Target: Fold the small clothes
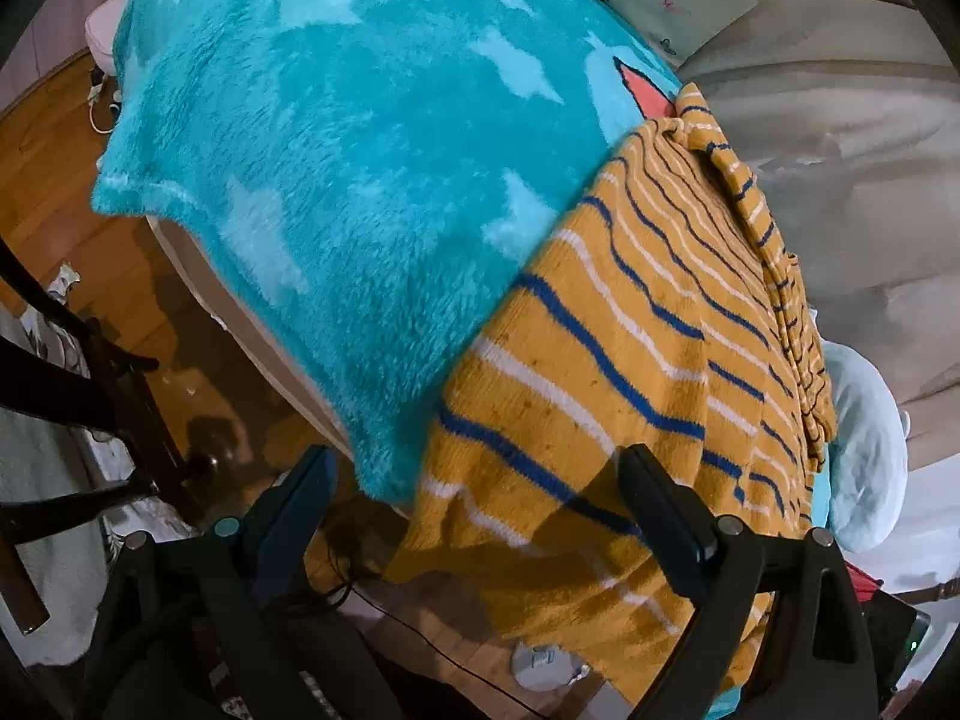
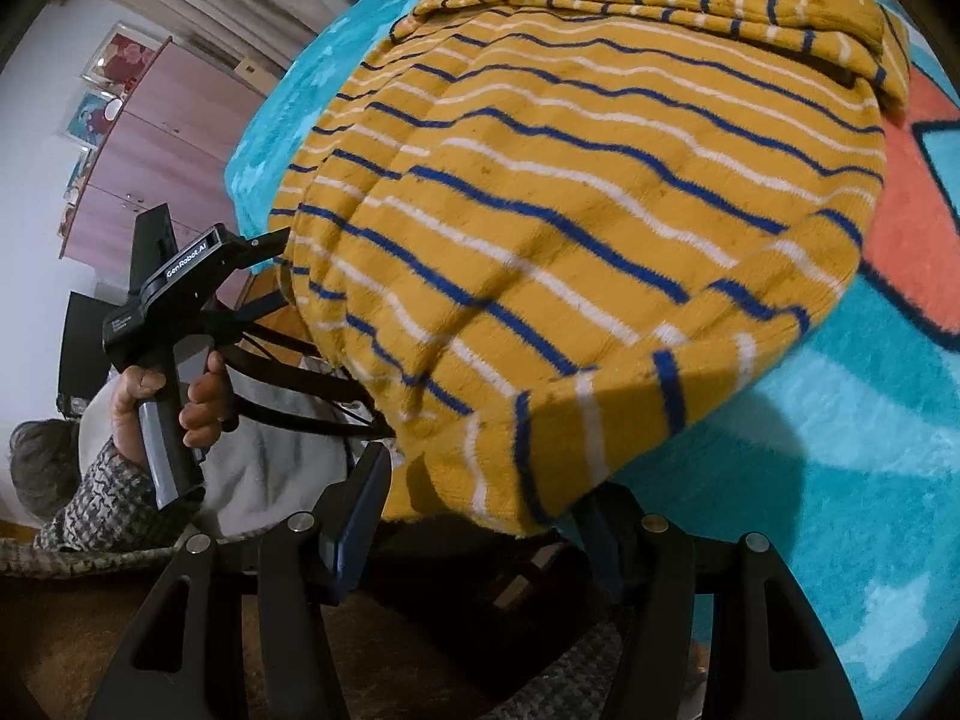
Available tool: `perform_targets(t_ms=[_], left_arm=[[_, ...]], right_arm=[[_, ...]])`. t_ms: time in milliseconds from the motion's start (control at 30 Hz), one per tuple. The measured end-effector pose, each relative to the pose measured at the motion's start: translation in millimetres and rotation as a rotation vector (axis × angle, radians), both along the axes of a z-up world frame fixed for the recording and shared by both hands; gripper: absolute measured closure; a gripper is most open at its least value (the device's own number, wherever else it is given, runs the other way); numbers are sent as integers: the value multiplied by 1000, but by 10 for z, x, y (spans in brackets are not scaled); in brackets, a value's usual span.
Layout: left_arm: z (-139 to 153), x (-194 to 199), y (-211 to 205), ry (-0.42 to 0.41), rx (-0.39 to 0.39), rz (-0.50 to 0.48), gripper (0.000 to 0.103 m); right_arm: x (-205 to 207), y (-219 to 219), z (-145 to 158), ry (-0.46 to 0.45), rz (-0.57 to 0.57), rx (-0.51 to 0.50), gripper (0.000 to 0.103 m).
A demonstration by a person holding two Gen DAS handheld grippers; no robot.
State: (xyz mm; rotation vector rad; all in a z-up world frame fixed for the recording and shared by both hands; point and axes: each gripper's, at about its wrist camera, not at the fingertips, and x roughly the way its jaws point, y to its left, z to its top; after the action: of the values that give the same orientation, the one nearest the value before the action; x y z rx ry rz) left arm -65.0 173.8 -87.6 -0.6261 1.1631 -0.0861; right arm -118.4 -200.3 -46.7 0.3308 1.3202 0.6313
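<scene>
- Sweater, mustard yellow with blue and white stripes, lies on a fluffy turquoise blanket that covers the bed; its lower part hangs over the bed's edge toward the wooden floor.
- At about 1 o'clock in the left wrist view, one part of the sweater is folded over onto the body, forming a narrow ridge.
- Left gripper has its jaws spread wide, nothing between them; the finger at 5 o'clock sits over the striped knit, the finger at 7 o'clock is off the cloth, above the floor.
- Right gripper is also spread wide, at the sweater's hem at 6 o'clock in the right wrist view; the hem drapes over the right-hand finger, and whether cloth touches it is hard to say.
- In the right wrist view, the person's left hand grips the handle of the other tool at 9 o'clock, beside the sweater's hanging edge.
- Blanket shows a coral patch at 3 o'clock there, just beside the sweater.
- Pink wardrobe stands at 10 o'clock.
</scene>
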Motion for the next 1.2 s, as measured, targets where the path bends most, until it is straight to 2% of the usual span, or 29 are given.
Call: perform_targets(t_ms=[67, 133, 200, 233, 267, 300, 333, 400, 533, 700, 833, 967, 1067, 1200], left_arm=[[16, -21, -29, -3, 19, -30, 9], [34, -36, -70, -8, 33, -68, 17], [79, -46, -95, -28, -12, -100, 44], [100, -43, -100, -29, -34, -110, 52], [128, -39, -106, -28, -43, -116, 64], [168, -41, -115, -28, -34, -121, 79], [201, -43, -121, -26, -21, -125, 86], [258, -53, -102, -18, -15, -124, 94], [416, -79, -2, -20, -74, -82, 95], [780, -31, -49, -93, -118, -91, 95], [1036, 200, -182, -139, -155, -111, 95], [1245, 704, -410, -158, -156, -149, 95], [1362, 1228, -626, -183, -128, -181, 95], [1429, 2020, -952, -204, -82, -206, 95]], right_arm=[[6, -21, -13, 7, -17, 14, 39], [19, -16, -22, 11, -41, 24, 38], [40, 43, -2, -10, -49, 2, 38], [53, 92, 13, -30, -55, -24, 39], [65, 119, 27, -46, -56, -49, 45], [71, 179, 43, -70, -53, -99, 67], [80, 231, 51, -89, -50, -155, 78], [98, 191, 63, -87, -64, -124, 88], [99, -74, 164, -77, -112, -25, 91], [74, -352, 403, -103, -139, 77, 91], [231, -579, 593, -125, -206, 189, 91], [571, -739, 793, -151, -283, 222, 91], [982, -908, 939, -193, -354, 215, 91], [1566, -1167, 949, -216, -485, 150, 91]])
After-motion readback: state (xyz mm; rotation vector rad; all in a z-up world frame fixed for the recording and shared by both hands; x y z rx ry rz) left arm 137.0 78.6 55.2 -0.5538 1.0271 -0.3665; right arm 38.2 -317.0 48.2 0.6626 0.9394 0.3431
